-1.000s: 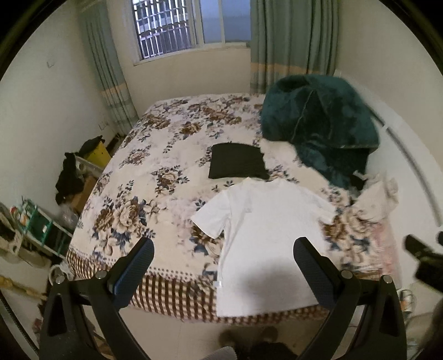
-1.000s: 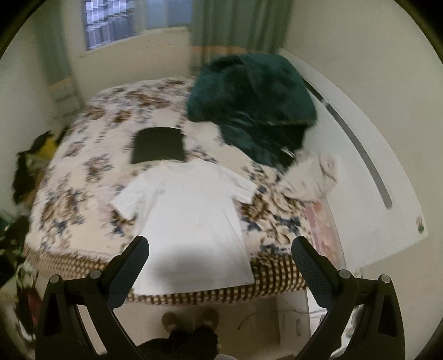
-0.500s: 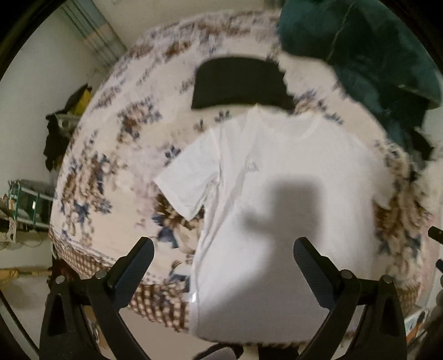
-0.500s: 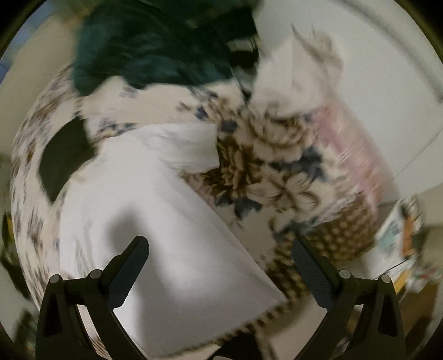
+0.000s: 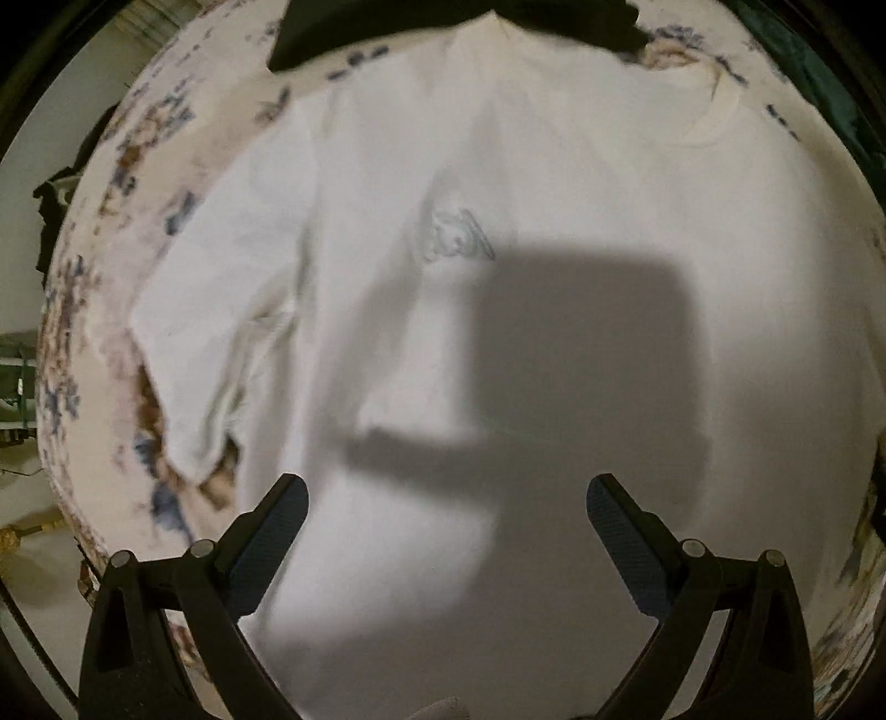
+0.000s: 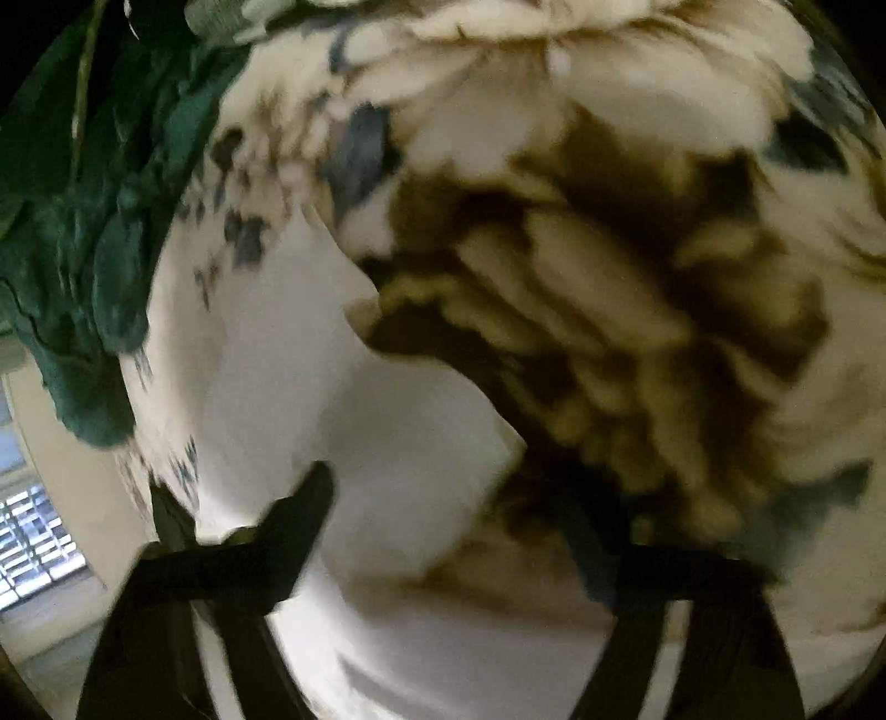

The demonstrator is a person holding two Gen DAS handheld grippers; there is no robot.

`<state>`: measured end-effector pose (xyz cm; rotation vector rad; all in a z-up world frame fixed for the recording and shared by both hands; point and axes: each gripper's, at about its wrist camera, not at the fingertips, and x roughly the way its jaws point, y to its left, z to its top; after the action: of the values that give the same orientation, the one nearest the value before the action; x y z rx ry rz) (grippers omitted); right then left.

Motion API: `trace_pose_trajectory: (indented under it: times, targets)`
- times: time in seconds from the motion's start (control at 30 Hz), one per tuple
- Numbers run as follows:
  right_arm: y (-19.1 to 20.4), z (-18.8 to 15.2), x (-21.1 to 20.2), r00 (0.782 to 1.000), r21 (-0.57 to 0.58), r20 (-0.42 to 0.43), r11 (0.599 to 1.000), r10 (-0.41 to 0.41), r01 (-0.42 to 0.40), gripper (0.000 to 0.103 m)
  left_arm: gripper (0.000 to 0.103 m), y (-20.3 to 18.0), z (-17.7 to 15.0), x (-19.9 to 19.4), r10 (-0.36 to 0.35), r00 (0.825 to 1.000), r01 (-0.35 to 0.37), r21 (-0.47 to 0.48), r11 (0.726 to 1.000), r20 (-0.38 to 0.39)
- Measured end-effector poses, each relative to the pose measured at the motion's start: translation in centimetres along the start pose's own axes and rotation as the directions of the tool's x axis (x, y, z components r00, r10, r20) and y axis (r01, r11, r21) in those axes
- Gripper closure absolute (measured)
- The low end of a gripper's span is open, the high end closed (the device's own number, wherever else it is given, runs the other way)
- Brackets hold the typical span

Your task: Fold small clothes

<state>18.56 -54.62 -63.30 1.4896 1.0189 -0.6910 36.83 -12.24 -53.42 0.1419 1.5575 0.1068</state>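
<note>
Both hand-held grippers, left (image 5: 446, 501) and right (image 6: 448, 515), hang wide open and empty over the flat shirt (image 5: 498, 232), likely to grab its sleeves.

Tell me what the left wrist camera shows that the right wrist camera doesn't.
Only the left wrist view shows the white T-shirt's neckline, the faint chest print, its spread sleeve, the folded black garment beyond the collar, and a blocky shadow across the shirt's middle. Only the right wrist view shows the dark green blanket and a window, though it is blurred. Both show the white T-shirt lying on the floral bedspread, and each camera's own tool, left and right, open with nothing between the fingers.
</note>
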Motion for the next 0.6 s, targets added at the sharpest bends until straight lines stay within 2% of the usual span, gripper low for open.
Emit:
trace_pose_trajectory:
  times: [0.03,0.07,0.1,0.17,0.2,0.23,0.27,0.33,0.4,0.43,0.47,0.5,0.57,0.6]
  targets:
    - [0.3,-0.3,0.1,0.999,-0.001,0.041,1.000,-0.013,0.013,0.052,0.000,0.1,0.1,0.2,-0.013,1.000,0.013,-0.014,1.000,0.000]
    - [0.7,-0.8,0.1,0.996,-0.011,0.079,0.999,-0.034,0.035,0.079,0.000,0.2,0.1,0.2,-0.022,1.000,0.023,-0.023,0.999,0.002]
    - [1.3,-1.4,-0.1,0.993,-0.027,0.104,0.998,-0.050,0.053,0.097,0.000,0.5,0.2,0.0,-0.035,0.999,0.035,-0.033,0.999,0.005]
    - [3.6,-2.8,-0.9,0.981,-0.109,0.177,0.989,-0.075,0.095,0.099,0.000,1.3,0.1,-0.4,-0.055,0.998,0.056,-0.053,0.997,0.017]
    - [5.3,-4.0,-1.4,0.972,-0.184,0.220,0.975,-0.083,0.125,0.099,0.000,2.0,-0.1,-0.9,-0.057,0.998,0.059,-0.069,0.996,0.031]
    - [6.8,-5.0,-1.7,0.965,-0.253,0.251,0.956,-0.081,0.146,0.099,0.000,2.6,-0.3,-1.2,-0.054,0.998,0.057,-0.078,0.995,0.041]
    - [9.0,-6.5,-2.0,0.953,-0.346,0.292,0.921,-0.076,0.179,0.100,0.000,3.5,-0.6,-1.7,-0.048,0.997,0.053,-0.092,0.994,0.054]
    - [13.5,-10.7,-1.9,0.931,-0.566,0.362,0.781,-0.053,0.265,0.100,0.000,5.2,-1.3,-2.4,-0.030,0.997,0.038,-0.118,0.992,0.072]
    - [16.8,-15.7,-0.8,0.913,-0.743,0.407,0.571,-0.028,0.349,0.100,0.000,7.0,-2.2,-3.0,-0.010,0.996,0.022,-0.139,0.990,0.087]
    - [18.0,-18.8,0.4,0.907,-0.815,0.422,0.434,-0.013,0.385,0.100,0.000,8.0,-2.7,-3.1,0.004,0.995,0.010,-0.146,0.989,0.097]
    - [18.7,-22.0,1.9,0.901,-0.861,0.434,0.288,-0.010,0.419,0.100,0.000,8.7,-3.0,-3.2,0.018,0.995,-0.002,-0.150,0.989,0.103]
    - [18.9,-24.2,3.0,0.895,-0.878,0.446,0.189,-0.005,0.439,0.100,0.000,9.2,-3.2,-2.9,0.034,0.994,-0.017,-0.153,0.988,0.107]
    - [18.3,-29.2,6.0,0.882,-0.881,0.472,-0.033,0.001,0.472,0.100,0.000,9.6,-3.6,-2.2,0.053,0.993,-0.036,-0.159,0.987,0.104]
    - [17.7,-30.7,6.8,0.876,-0.871,0.482,-0.101,0.007,0.481,0.100,0.000,10.1,-3.5,-1.8,0.056,0.994,-0.040,-0.167,0.985,0.097]
